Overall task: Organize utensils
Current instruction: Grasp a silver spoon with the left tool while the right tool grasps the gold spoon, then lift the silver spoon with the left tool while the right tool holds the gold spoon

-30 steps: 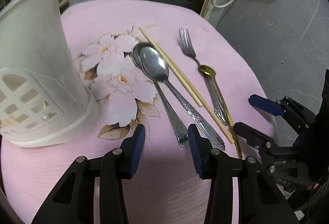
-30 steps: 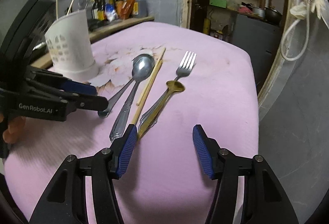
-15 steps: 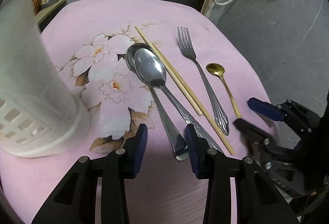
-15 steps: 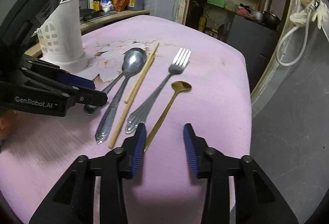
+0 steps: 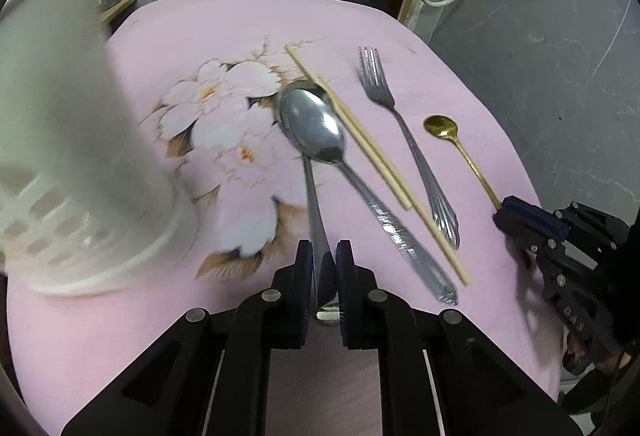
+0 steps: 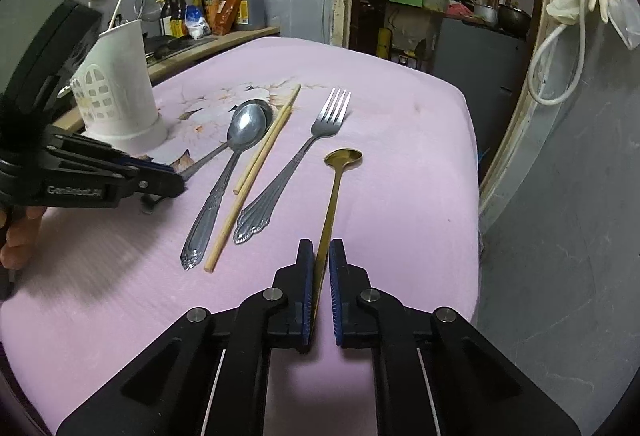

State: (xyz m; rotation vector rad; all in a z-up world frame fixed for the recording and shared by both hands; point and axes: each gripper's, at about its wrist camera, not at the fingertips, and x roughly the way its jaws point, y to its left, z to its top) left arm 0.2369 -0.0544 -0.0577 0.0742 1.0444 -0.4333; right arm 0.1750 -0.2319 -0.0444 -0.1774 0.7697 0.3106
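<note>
Where both stood open 1 second ago, left gripper pinches plain spoon, right gripper gold spoon.

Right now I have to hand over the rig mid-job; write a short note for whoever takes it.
Left gripper: jaws have just closed on the lower steel spoon's handle, still on the cloth.
Right gripper: jaws have just closed on the gold spoon, also not lifted.
On the pink cloth: upper steel spoon, chopsticks, fork.
White holder: upright, far left.
Done: two grasps. Left: every utensil into the holder.
</note>
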